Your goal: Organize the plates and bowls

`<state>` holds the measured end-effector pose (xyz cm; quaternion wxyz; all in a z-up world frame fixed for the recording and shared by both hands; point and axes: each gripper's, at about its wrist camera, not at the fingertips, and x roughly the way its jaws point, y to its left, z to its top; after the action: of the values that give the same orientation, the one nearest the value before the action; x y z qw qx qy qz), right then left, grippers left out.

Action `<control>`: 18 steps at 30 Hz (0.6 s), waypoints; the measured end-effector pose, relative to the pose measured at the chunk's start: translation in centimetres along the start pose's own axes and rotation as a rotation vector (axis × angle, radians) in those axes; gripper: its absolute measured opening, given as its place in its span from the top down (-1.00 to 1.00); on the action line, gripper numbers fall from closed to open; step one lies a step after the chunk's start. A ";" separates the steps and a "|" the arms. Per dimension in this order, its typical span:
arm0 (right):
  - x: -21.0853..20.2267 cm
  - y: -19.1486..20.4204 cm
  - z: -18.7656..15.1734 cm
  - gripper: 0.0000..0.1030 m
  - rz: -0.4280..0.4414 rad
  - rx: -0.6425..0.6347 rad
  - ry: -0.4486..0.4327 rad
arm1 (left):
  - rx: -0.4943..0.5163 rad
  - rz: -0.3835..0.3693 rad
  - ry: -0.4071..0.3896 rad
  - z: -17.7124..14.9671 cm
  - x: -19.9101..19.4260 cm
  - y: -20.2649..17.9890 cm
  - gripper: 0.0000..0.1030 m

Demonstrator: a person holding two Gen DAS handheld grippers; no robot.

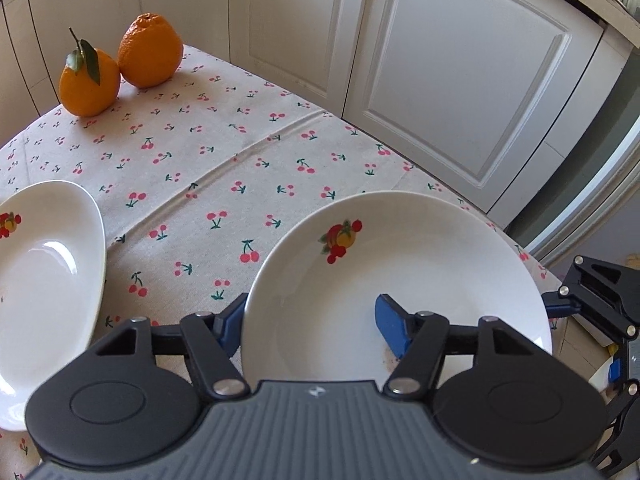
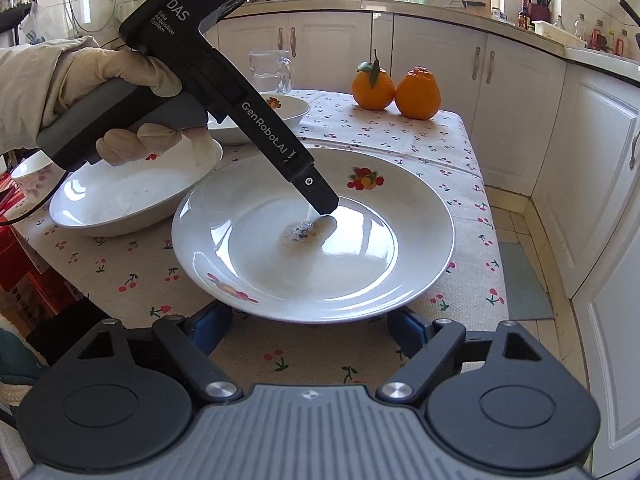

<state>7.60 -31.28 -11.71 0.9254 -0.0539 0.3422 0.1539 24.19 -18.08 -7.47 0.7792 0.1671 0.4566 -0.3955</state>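
A white plate with fruit prints point(image 1: 420, 256) point(image 2: 320, 264) lies on the cherry tablecloth. My left gripper point(image 1: 312, 326) straddles its near rim: one blue finger point(image 1: 390, 330) rests inside the plate, the other point(image 1: 230, 326) sits outside. The jaws stand wide, not closed on the rim. In the right wrist view the left gripper's tip point(image 2: 320, 200) touches the plate's inside by a dirty spot. My right gripper point(image 2: 308, 330) is open at the plate's near edge, with its blue fingers point(image 2: 210, 326) low beside the rim. A white bowl point(image 1: 40, 280) point(image 2: 132, 196) sits to the left.
Two oranges point(image 1: 120, 64) point(image 2: 396, 88) stand at the table's far corner. Another fruit-print bowl point(image 2: 280, 114) and a glass mug point(image 2: 272, 70) stand behind. White cabinets point(image 1: 440, 60) run close past the table's far side. The table edge and floor point(image 2: 520, 280) lie to the right.
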 end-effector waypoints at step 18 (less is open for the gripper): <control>1.8 -2.0 1.7 -0.70 -0.020 0.003 0.035 | 0.005 -0.024 -0.002 4.0 1.9 1.3 -0.27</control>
<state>10.60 -32.41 -11.55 0.9209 -0.0583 0.3579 0.1432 28.04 -20.66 -7.09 0.7743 0.1633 0.4569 -0.4063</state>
